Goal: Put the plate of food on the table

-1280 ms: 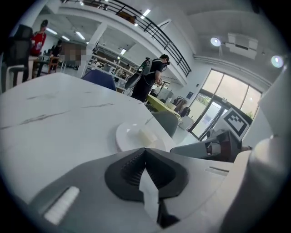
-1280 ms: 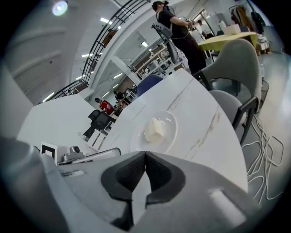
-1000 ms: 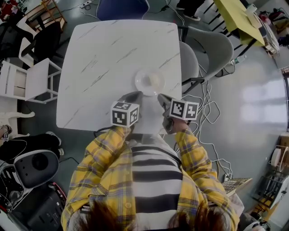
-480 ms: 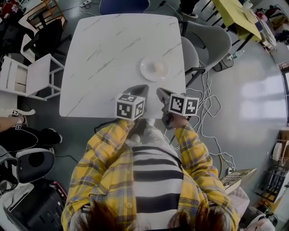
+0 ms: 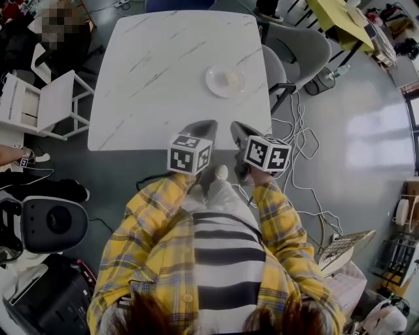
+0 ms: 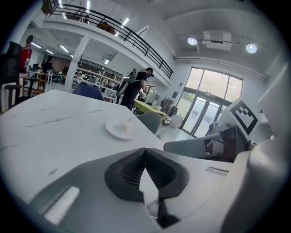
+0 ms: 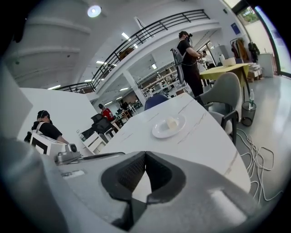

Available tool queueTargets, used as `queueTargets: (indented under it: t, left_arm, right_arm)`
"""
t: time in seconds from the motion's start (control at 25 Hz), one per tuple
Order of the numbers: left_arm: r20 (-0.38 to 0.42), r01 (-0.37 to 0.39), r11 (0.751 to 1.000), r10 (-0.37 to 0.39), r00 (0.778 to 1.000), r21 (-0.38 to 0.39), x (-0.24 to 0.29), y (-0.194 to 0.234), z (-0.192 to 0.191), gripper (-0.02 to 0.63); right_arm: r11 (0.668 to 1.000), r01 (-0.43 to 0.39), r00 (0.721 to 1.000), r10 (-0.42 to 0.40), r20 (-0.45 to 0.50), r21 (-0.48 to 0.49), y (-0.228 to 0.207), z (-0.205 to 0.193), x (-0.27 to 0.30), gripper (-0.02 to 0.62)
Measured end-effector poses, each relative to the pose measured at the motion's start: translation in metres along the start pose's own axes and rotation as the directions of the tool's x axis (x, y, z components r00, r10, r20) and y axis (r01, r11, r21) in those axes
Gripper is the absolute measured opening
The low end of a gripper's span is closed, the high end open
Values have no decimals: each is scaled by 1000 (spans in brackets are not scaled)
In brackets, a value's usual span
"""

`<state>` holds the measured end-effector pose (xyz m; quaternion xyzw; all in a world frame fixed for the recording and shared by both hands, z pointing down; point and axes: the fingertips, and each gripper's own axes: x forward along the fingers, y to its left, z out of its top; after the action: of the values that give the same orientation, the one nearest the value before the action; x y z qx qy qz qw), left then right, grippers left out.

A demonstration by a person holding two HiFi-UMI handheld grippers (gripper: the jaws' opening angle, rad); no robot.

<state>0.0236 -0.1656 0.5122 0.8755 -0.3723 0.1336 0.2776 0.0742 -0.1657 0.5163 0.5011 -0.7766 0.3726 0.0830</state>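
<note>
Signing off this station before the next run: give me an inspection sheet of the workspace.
Surface: white marbled table, only the plate on it.
Job's things: plate with pale food, on the table right of middle, nothing touching it.
Clutter: nothing seen.
Grippers: left gripper and right gripper at the near edge, fingers together, empty.
Cables: loose cables on the floor right of the table.
Surroundings: grey chair, white chair, yellow table.
</note>
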Motion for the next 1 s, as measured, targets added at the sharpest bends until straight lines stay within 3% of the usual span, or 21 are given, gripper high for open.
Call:
queueTargets:
  t: [0.48,1.0]
  left_arm:
    - [48,0,1000,-1,999,13,-25,-38,-10,-2]
    - [52,13,1000,-13,999,-3,-49,-104,-40,-2]
  right_arm:
    - [998,22,997,-18,81,-52,12,-12,-37,0]
    - [995,47,994,-38,103,-91,20,-39,-106,-2]
